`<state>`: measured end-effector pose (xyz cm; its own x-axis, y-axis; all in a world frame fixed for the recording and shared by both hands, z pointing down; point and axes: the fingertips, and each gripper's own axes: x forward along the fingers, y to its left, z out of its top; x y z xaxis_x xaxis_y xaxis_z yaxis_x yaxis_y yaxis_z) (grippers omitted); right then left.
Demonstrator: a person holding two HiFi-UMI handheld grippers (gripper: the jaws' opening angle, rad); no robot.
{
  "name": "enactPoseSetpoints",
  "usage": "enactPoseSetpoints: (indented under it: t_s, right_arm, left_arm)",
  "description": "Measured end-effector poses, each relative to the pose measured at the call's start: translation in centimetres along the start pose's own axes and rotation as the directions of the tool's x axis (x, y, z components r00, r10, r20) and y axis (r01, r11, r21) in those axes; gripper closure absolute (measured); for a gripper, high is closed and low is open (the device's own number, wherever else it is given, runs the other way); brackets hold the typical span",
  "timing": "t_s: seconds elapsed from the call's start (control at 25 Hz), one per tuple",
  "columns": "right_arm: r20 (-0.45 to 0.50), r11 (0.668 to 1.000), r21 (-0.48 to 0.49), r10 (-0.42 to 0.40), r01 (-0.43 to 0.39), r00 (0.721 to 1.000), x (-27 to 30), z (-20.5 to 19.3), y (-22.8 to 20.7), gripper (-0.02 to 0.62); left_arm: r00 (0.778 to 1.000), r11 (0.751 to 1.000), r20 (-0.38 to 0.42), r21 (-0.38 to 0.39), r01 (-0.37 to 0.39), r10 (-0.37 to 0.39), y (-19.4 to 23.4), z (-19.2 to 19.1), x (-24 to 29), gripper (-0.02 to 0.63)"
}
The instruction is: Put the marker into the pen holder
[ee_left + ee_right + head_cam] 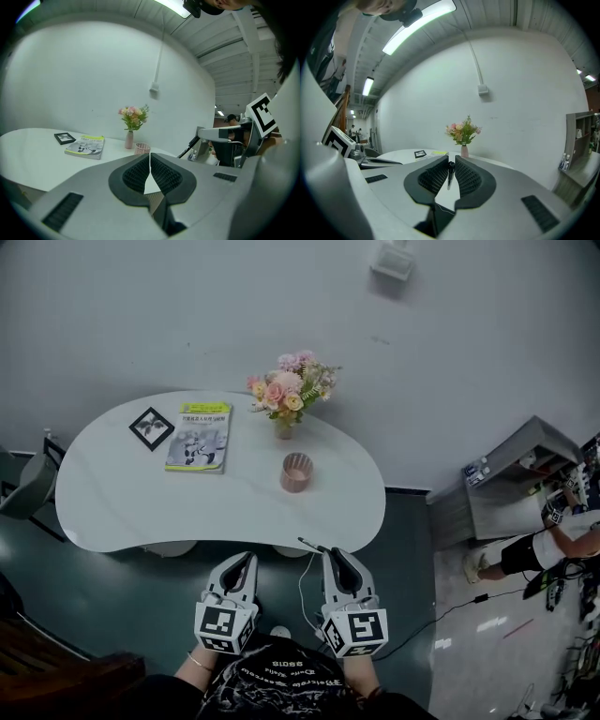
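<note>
1. The step in hand, as I judged it, was the carry. The marker (450,174) was already clamped between the pads of the right tongs (331,557). The holder (296,472) stood untouched on the desk (112,502), well apart from it.
2. The right tongs hung at the desk's near edge, right of the middle and pointing close to level. The marker sat at their tips, with a dark end poking out to the left.
3. The left tongs (150,156) hung just beside them on the left. Their jaws were together with nothing between them, and I judged they had no part in this step.
4. The holder was a pinkish, open-topped cup. It stood past the middle of the desk, just nearer than the flowers (289,390) and right of the book (199,435). It looked empty from where I stood.
5. To my mind, the next move called for a long reach toward the far side, over the holder's rim. The marker would then need tipping upright, one end lowering into the mouth, and only then the jaws parting. The narrow mouth left little room for a slanted entry.
6. The marker was slim, straight and black, and looked light and easy to hold. I could not tell which end was the cap.
</note>
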<state>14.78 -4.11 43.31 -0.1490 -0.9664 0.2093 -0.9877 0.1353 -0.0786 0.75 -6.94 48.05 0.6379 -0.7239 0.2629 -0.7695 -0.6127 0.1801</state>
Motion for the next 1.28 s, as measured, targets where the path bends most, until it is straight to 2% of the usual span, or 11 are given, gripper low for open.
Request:
enactPoseSetpoints:
  t_s: [0.24,0.52,0.92,1.08,1.28]
  right_arm:
    - [0.008,0.999,-0.017,-0.029,0.029,1.000,4.9,1.9,-1.0,0.529]
    - [0.008,0.994,0.017,-0.104,0.104,0.995,9.0,2.8,-2.8,0.529]
    - [0.033,0.984,0.033,-0.179,0.178,0.983,12.5,3.8,-2.8,0.529]
    - [0.044,0.980,0.037,-0.198,0.196,0.979,13.4,4.3,-3.3,0.529]
    - [0.044,0.979,0.035,-0.204,0.203,0.978,14.4,5.0,-4.2,0.529]
  left_arm:
    - [1.000,1.000,-0.004,0.001,0.022,-0.022,3.2,2.0,4.7,0.580]
    - [0.994,0.994,-0.004,0.028,0.106,-0.106,5.5,4.1,9.5,0.580]
    - [0.980,0.976,-0.022,0.087,0.198,-0.197,8.1,5.7,12.8,0.580]
    - [0.980,0.975,-0.015,0.097,0.200,-0.200,8.9,6.7,13.4,0.579]
    - [0.987,0.983,-0.021,0.085,0.162,-0.161,10.4,6.7,13.6,0.579]
